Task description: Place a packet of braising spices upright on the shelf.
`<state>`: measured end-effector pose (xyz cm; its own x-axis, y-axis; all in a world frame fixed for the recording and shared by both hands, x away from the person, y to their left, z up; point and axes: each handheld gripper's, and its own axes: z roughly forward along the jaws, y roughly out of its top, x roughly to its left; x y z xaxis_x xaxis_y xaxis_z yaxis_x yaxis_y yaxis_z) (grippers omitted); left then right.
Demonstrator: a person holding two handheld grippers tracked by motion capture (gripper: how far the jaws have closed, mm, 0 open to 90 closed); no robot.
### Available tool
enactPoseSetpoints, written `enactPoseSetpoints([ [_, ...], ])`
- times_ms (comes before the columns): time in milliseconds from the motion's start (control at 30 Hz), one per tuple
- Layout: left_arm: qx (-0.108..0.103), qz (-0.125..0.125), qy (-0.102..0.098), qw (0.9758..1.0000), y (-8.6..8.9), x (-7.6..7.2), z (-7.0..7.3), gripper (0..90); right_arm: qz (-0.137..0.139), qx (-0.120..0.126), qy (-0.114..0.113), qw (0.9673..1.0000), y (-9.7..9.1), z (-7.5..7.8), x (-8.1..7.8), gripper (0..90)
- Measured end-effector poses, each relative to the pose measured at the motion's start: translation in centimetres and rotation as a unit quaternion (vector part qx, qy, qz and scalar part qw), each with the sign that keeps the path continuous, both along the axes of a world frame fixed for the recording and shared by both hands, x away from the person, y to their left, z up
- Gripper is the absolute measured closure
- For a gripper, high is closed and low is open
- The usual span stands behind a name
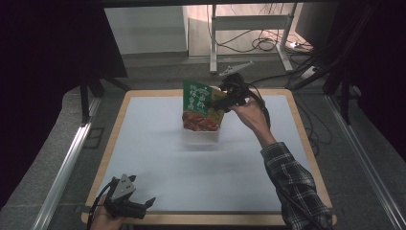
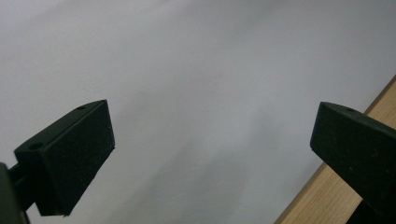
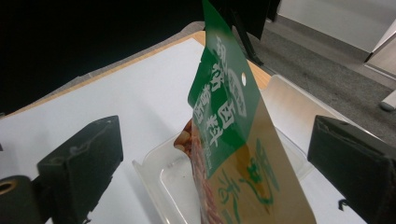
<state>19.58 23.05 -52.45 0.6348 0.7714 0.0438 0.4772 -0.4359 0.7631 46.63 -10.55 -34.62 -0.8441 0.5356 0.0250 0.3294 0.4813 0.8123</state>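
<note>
Two grippers are in my charge, and they are well apart; my right gripper is stretched out over the far half of the white table, my left gripper hangs back at the near edge. Between the spread right fingers stands a green snack packet, edge-on and upright; neither pad touches it, so I judge it is standing on its own, its lower end inside a clear plastic tray just below the fingertips. From the high view the packet stands in that tray with the right gripper beside its top corner; whether the tray wall props it up I cannot tell. My left fingers are also spread wide with nothing between them, just bare white surface and a strip of wooden rim beside one finger; I judge this hand is parked clear so the right has room.
</note>
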Motion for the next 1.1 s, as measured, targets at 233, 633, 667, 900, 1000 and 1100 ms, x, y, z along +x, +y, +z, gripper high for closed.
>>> enactPoseSetpoints([
  [233, 0.000, 0.001, 0.000, 1.0000, 0.0, 0.0, 0.0, 0.0, -0.002, 0.008, -0.009, 0.9999, -0.8, 0.1, -1.0, 0.0],
  [633, 0.003, -0.001, 0.000, 1.0000, -0.1, 0.0, 0.0, 0.0, -0.006, 0.008, -0.006, 0.9999, -2.3, -0.7, -2.4, 0.0],
  [667, 0.004, -0.001, 0.000, 1.0000, -0.1, 0.0, 0.0, 0.0, -0.007, 0.008, -0.006, 0.9999, -2.4, -0.8, -2.5, 0.0],
  [900, 0.005, -0.002, 0.001, 1.0000, -0.1, 0.0, 0.0, 0.0, -0.008, 0.012, -0.003, 0.9999, -3.2, -1.7, -3.2, 0.0],
  [1000, 0.006, -0.002, 0.001, 1.0000, -0.1, 0.0, 0.0, 0.0, -0.008, 0.014, -0.002, 0.9999, -3.5, -2.0, -3.5, 0.0],
  [1100, 0.003, 0.000, 0.000, 1.0000, -0.1, 0.0, 0.0, 0.0, -0.008, 0.017, 0.000, 0.9998, -3.8, -2.4, -3.8, 0.0],
])
